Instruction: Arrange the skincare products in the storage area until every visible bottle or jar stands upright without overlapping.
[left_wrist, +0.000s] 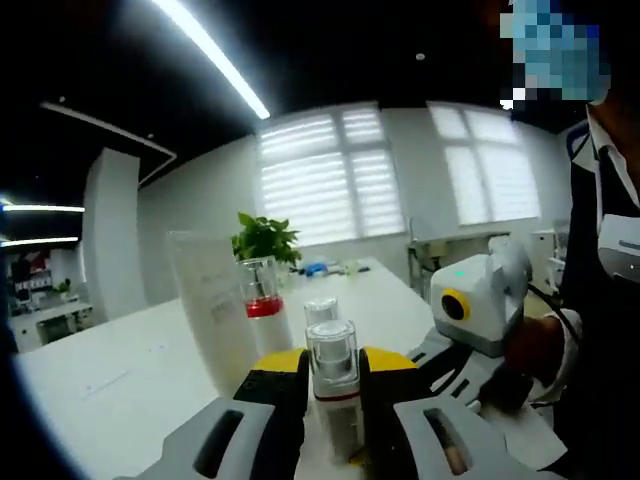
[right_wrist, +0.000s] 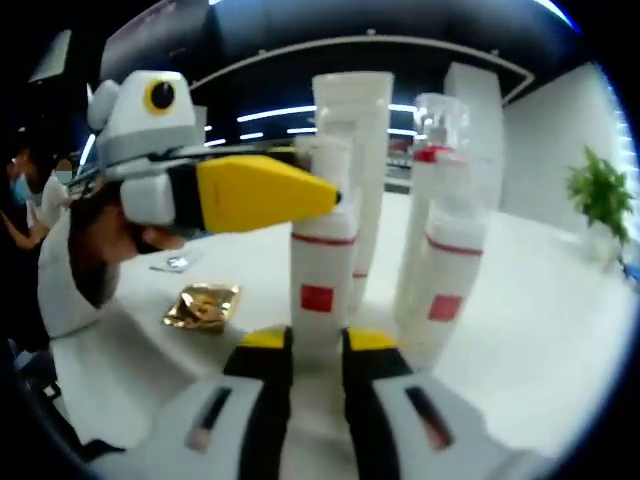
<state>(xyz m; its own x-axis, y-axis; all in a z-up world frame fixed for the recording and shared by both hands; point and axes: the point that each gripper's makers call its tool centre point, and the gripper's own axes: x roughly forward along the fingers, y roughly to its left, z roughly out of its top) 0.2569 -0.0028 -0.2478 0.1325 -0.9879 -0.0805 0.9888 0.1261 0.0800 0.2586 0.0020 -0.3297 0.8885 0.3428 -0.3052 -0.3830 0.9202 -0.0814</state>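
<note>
White table (left_wrist: 120, 380) in office. Both grippers pinch same upright pump bottle (right_wrist: 322, 270): left gripper (left_wrist: 333, 400) at neck, right gripper (right_wrist: 318, 350) seemingly at base. Tube (right_wrist: 365, 150) and second bottle (right_wrist: 440, 270) stand just beside. Step: placing upright; next, release without tipping.

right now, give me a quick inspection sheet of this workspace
surface: white table, mostly bare.
job's things: white bottle with red band and clear cap upright between both grippers' jaws; two similar red-banded bottles and a tall white tube standing close beside it.
clutter: crumpled gold foil packet; small clear wrapper.
grippers: left gripper with yellow tips clamps the bottle near its top; right gripper closed around its base.
cables: nothing seen.
surroundings: green potted plant, blinds on windows, ceiling strip lights, a person nearby.
</note>
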